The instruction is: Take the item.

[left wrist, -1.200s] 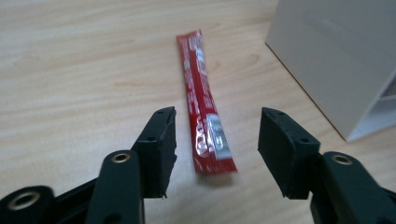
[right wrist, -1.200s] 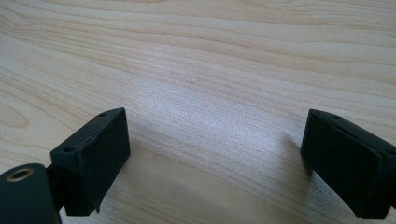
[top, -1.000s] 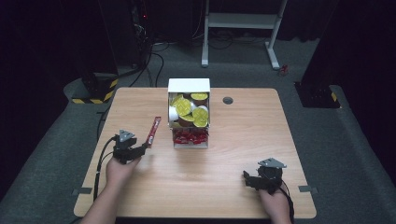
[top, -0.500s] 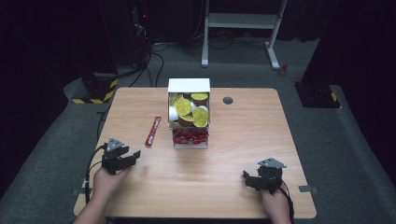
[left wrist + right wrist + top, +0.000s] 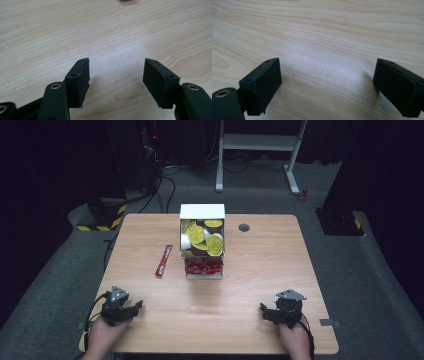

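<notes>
- A white box [image 5: 202, 212] of yellow-lidded cups [image 5: 196, 233] is being borne at the far middle of the table [image 5: 270, 270].
- A black round cap [image 5: 244, 227] is being shown just right of the box.
- A white frame [image 5: 260, 142] is being seen on the far floor.

The place looks like a lab or test room: a lone wooden worktop [image 5: 260, 270] on grey carpet [image 5: 370, 270], dark curtains around it, cables [image 5: 167, 185] trailing over the floor, yellow-and-black hazard tape [image 5: 102, 217], and a white desk frame [image 5: 257, 142] behind.
</notes>
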A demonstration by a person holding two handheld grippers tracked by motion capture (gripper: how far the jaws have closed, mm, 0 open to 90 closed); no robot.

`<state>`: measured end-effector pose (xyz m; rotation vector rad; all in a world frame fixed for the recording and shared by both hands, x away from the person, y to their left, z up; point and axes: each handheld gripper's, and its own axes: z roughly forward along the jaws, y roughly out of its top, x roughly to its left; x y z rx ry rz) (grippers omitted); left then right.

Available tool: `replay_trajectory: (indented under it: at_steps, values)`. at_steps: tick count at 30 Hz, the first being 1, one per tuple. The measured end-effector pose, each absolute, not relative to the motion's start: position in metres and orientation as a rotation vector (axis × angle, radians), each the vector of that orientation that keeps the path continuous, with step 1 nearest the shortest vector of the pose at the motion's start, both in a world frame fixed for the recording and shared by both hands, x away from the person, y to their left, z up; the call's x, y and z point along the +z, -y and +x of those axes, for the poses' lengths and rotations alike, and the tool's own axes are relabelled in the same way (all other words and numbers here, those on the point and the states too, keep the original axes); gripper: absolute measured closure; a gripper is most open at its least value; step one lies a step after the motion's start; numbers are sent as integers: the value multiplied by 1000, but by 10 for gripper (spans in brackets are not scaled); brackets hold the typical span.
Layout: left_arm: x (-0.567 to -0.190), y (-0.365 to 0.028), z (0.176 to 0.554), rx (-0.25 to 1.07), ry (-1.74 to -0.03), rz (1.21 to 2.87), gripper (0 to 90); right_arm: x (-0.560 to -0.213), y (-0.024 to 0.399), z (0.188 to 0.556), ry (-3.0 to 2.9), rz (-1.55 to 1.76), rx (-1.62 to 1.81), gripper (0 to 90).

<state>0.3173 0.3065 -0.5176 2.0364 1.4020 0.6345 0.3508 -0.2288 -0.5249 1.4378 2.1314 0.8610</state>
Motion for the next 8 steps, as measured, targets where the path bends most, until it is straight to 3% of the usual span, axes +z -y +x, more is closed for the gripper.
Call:
replay_trajectory:
  at_steps: [8]
  values:
    - [-529,-313,310,634,-1374,1937,346,-525,229,351,-2131,1439,864,82]
